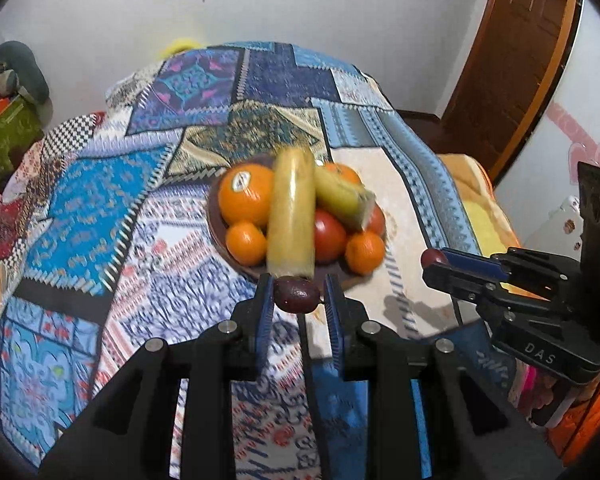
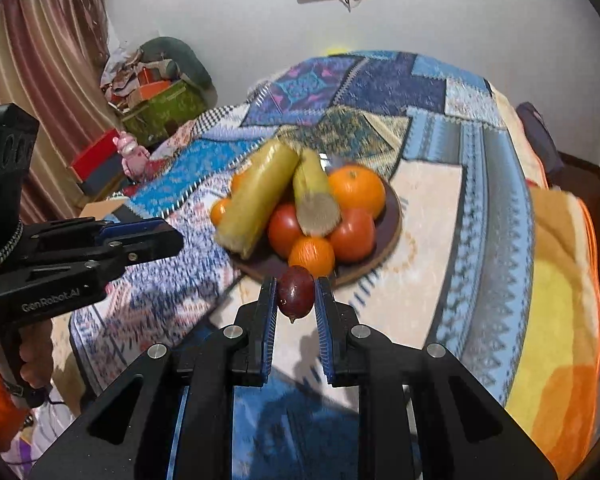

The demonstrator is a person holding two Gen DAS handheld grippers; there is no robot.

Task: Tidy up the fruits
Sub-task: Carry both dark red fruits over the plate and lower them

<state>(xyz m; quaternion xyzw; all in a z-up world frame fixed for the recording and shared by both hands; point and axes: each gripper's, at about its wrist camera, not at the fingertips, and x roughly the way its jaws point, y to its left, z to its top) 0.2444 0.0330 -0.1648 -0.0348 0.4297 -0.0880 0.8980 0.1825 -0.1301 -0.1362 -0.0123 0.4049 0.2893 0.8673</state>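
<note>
Left tool [image 1: 297,292]: closed on a dark red fruit [image 1: 296,294], pinched between its blue pads; held just in front of the plate's near rim
Right tool [image 2: 295,294]: closed on a second dark red fruit [image 2: 295,290], stem end pointing down; held just before the plate's near edge
Plate [image 1: 216,226]: brown and round; sits on the patchwork cover [image 1: 100,208] over the bed
On the plate: a large orange [image 1: 246,194] with a sticker; smaller oranges [image 1: 246,242]; red tomatoes [image 1: 329,236]; two yellow-green corn cobs [image 1: 292,216] lying across the pile
Tools to each other: side by side, well apart; each shows in the other's view
Behind: white wall; wooden door [image 1: 516,60] at the right
</note>
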